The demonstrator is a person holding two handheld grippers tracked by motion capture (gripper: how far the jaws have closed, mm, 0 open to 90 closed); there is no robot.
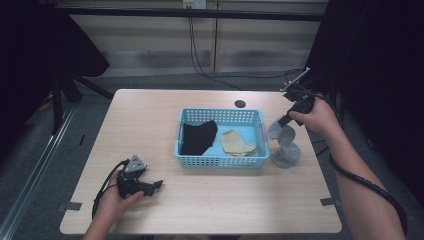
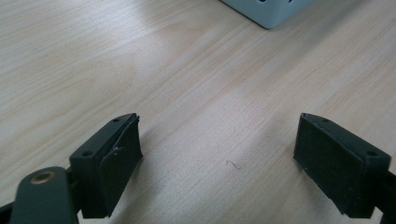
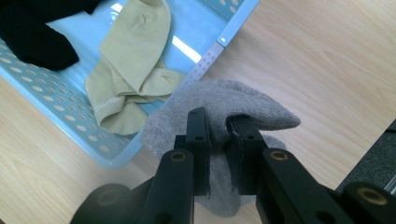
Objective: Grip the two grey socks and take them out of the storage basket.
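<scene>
Grey knit sock [image 3: 224,105] is pinched in the right gripper's [image 3: 219,126] closed jaws, hanging just outside the light-blue perforated plastic basket [image 1: 220,161] so it can presumably join the black [image 1: 198,136] and beige [image 1: 238,142] socks inside, while the left gripper [image 2: 217,154] idles wide open over the wooden table [image 1: 150,115].

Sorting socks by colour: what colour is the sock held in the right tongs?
Grey sock; clearest in the right gripper view.

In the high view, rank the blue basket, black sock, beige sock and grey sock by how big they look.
1. blue basket
2. black sock
3. grey sock, hanging from the right gripper; nearness to the camera makes this unsure against the beige
4. beige sock
</scene>
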